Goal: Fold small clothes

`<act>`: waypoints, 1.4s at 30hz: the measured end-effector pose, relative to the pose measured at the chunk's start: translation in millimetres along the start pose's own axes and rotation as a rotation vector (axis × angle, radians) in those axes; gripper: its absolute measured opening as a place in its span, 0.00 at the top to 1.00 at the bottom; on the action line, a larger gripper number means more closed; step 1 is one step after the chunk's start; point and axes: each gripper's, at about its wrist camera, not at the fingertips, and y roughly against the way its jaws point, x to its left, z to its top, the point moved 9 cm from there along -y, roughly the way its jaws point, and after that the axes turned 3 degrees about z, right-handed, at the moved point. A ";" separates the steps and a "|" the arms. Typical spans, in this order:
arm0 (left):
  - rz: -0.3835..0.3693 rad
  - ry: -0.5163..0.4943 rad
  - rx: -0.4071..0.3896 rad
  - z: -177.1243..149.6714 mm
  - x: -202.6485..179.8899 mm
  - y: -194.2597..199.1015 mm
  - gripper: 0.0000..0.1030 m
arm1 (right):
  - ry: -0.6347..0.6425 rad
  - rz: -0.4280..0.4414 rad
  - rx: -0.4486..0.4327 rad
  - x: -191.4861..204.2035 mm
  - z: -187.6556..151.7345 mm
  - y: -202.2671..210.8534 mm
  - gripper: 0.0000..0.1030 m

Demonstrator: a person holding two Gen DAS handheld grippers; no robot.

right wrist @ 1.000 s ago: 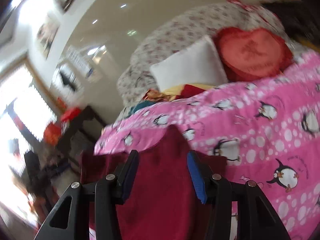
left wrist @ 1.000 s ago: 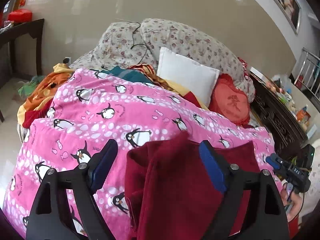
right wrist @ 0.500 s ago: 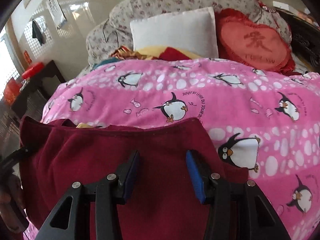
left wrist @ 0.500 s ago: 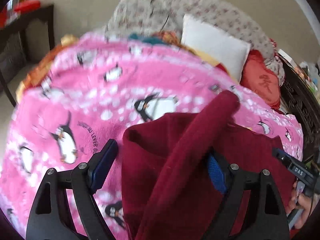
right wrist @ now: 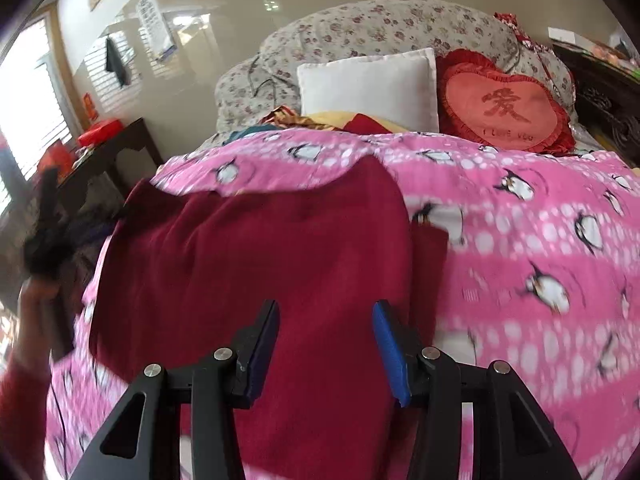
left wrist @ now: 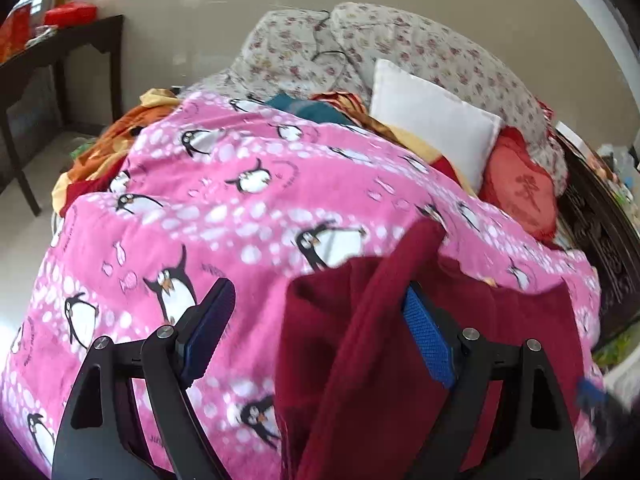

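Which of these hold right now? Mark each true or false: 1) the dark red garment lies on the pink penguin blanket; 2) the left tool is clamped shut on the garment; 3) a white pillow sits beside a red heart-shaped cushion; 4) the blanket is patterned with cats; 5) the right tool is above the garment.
1) True: the dark red garment lies spread on the pink penguin blanket.
2) False: the left tool stands wide open; a raised fold of the garment lies against one finger, unclamped.
3) True: the white pillow sits next to the red heart-shaped cushion.
4) False: it shows penguins.
5) True: the right tool hovers over the garment, jaws apart.
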 end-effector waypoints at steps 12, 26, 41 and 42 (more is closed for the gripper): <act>-0.001 0.067 0.062 -16.0 15.8 -0.5 0.17 | 0.056 0.002 0.002 9.5 -21.2 14.4 0.55; -0.044 -0.030 0.027 -135.5 15.5 80.2 0.17 | 0.048 -0.054 0.083 6.1 -73.2 7.7 0.55; -0.094 0.048 0.034 -155.0 26.0 68.1 0.17 | 0.067 -0.008 0.040 72.0 -41.9 35.5 0.54; -0.101 0.056 0.036 -155.4 27.5 67.0 0.17 | 0.064 0.007 0.046 77.6 -40.3 30.0 0.54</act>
